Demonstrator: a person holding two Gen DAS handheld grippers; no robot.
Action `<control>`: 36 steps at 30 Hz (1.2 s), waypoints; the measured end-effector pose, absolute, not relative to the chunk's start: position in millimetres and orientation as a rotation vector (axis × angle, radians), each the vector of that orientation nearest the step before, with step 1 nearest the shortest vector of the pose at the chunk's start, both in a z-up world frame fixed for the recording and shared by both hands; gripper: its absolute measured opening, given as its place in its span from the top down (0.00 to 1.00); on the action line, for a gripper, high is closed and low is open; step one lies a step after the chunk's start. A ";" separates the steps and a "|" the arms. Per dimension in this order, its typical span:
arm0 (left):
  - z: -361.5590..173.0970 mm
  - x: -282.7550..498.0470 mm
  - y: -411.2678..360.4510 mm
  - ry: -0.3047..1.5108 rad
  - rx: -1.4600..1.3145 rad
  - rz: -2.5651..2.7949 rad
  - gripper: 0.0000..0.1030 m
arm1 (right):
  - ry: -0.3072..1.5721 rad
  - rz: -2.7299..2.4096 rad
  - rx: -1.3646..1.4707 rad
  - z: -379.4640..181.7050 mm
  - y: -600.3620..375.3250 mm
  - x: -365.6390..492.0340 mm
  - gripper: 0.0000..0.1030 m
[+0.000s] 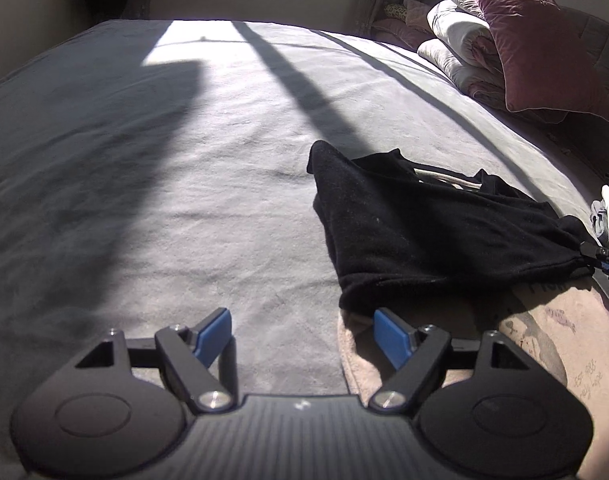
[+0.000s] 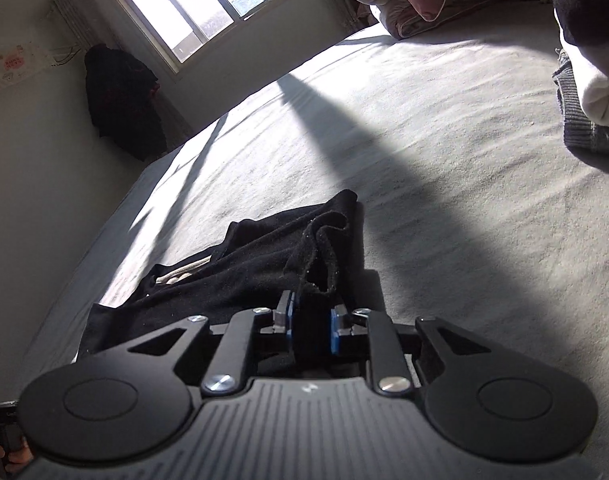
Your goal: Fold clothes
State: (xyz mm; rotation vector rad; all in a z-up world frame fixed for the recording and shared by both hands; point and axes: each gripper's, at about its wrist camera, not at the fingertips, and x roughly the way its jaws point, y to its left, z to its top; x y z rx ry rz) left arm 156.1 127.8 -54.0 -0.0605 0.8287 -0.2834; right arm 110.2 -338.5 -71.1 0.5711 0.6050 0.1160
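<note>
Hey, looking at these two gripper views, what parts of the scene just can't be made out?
- Left wrist view: right gripper is cut off by the frame edge.
- Left wrist view: printed cloth is partly covered by the black garment; its lettering is unreadable.
- Right wrist view: wall poster is too small to read.

Black garment [image 1: 424, 232] matt knit (linty); bedsheet [image 1: 184, 200] soft cloth.

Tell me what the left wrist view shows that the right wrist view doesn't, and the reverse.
Only the left wrist view: the left gripper, open and empty, and a beige printed garment under the black one. Only the right wrist view: the window, a dark garment hanging in the corner, and grey knitwear. Both: the black garment on the grey bed, a fold between the right gripper's jaws.
</note>
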 end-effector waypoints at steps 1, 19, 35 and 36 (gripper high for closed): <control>-51.0 154.8 131.0 0.825 -0.069 -0.290 0.23 | 0.600 0.123 0.563 -68.7 -343.0 109.1 0.65; -58.9 254.0 110.1 0.796 -0.349 -0.204 0.94 | 0.632 0.010 0.381 -72.7 -336.6 162.0 0.86; -45.7 211.9 111.3 0.567 -0.218 -0.082 0.67 | 0.503 -0.039 0.316 -62.0 -334.0 145.4 0.83; -42.5 206.9 110.5 0.556 -0.215 -0.105 0.67 | 0.498 -0.023 0.303 -58.5 -329.5 142.4 0.83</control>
